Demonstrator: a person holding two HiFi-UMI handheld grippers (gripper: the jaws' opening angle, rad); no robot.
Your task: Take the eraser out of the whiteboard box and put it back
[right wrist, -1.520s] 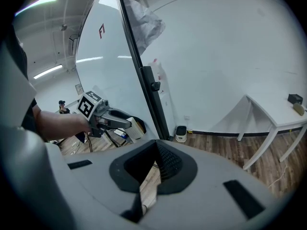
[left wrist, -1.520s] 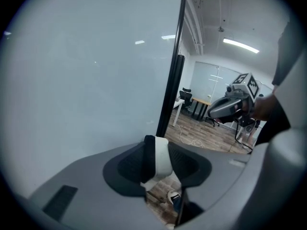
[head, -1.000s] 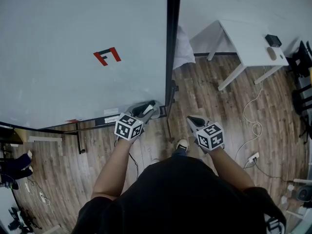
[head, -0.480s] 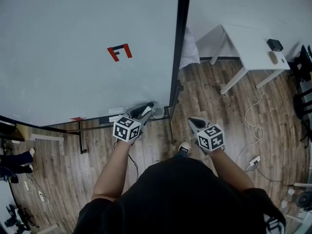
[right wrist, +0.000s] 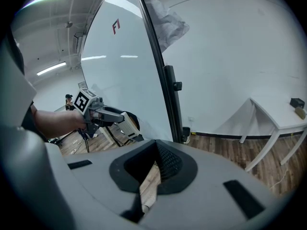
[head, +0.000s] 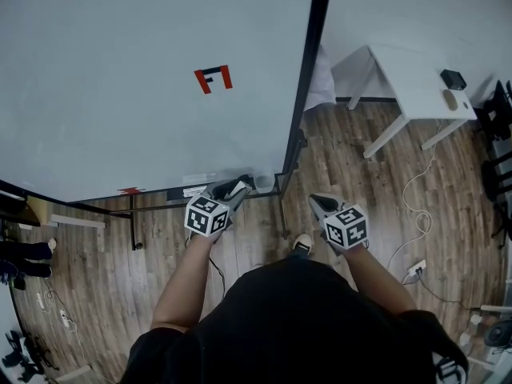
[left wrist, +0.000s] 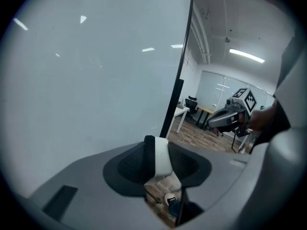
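Observation:
My left gripper (head: pixel 234 189) is shut on the eraser (head: pixel 240 186), a white block with a black felt side. In the left gripper view the eraser (left wrist: pixel 160 156) stands upright between the dark pads. The gripper hangs at the bottom edge of the whiteboard (head: pixel 120 78), just left of the small light box (head: pixel 264 183) on the board's lower rail. My right gripper (head: pixel 322 204) hovers over the floor to the right of the board's black post (head: pixel 308 86). Its pads meet with nothing between them. From the right gripper view the left gripper (right wrist: pixel 125 123) shows side-on with the eraser (right wrist: pixel 127 126).
A red and black mark (head: pixel 213 78) is on the whiteboard. A white table (head: pixel 408 78) stands at the back right with small items on it. Cables (head: pixel 416 206) and a power strip lie on the wooden floor. My shoe (head: pixel 298 242) is below the post.
The left gripper has drawn back to the left from the box with the eraser still in it. The right gripper has stayed where it was.

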